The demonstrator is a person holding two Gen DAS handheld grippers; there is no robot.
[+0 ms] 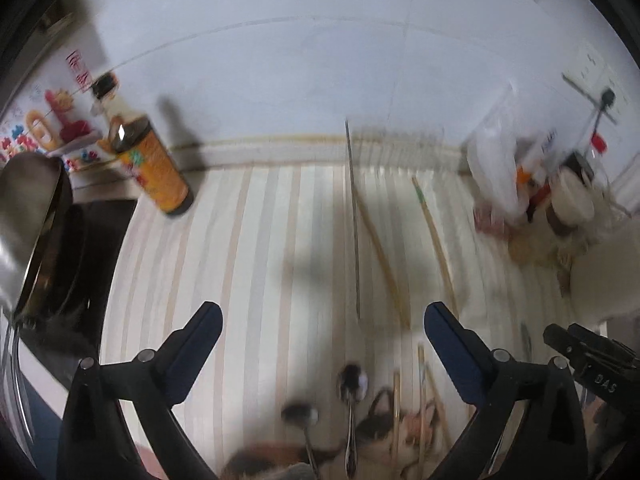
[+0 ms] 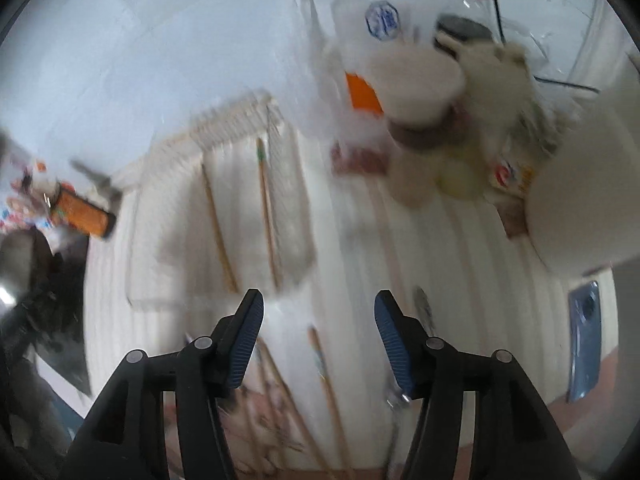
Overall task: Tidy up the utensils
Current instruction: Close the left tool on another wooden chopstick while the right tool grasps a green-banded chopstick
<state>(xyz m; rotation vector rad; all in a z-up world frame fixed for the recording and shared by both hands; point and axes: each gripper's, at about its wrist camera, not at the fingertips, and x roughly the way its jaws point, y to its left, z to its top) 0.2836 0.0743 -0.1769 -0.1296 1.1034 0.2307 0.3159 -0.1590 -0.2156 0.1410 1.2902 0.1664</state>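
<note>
**A:** What do you have on the left wrist view?

**B:** My left gripper (image 1: 322,320) stands with its fingers spread wide and nothing between them, over the striped tablecloth (image 1: 248,240). Above the gap, in the middle of the frame, a thin metal skewer (image 1: 353,220) lies lengthwise, with two wooden chopsticks (image 1: 382,264) just to its right. At the bottom centre I see two metal spoons (image 1: 352,384) side by side, and more chopsticks (image 1: 421,392) beside them on a patterned patch of cloth. A soy sauce bottle (image 1: 154,168) stands at upper left, a steel pot (image 1: 28,232) at the left edge, and a clutter of bags and containers (image 1: 532,184) at the right.

**A:** And the right wrist view?

**B:** It is badly smeared. My right gripper (image 2: 318,312) has its fingers moderately apart, holding nothing. Two chopsticks (image 2: 266,216) lie above the left finger in the centre-left of the frame, and another chopstick (image 2: 326,384) runs down between the fingers at the bottom. Beside the right finger there is what may be a spoon (image 2: 423,304), but I can't be sure. A white bowl (image 2: 416,84) sits at upper centre-right, and a blue phone (image 2: 585,340) at the right edge.
</note>
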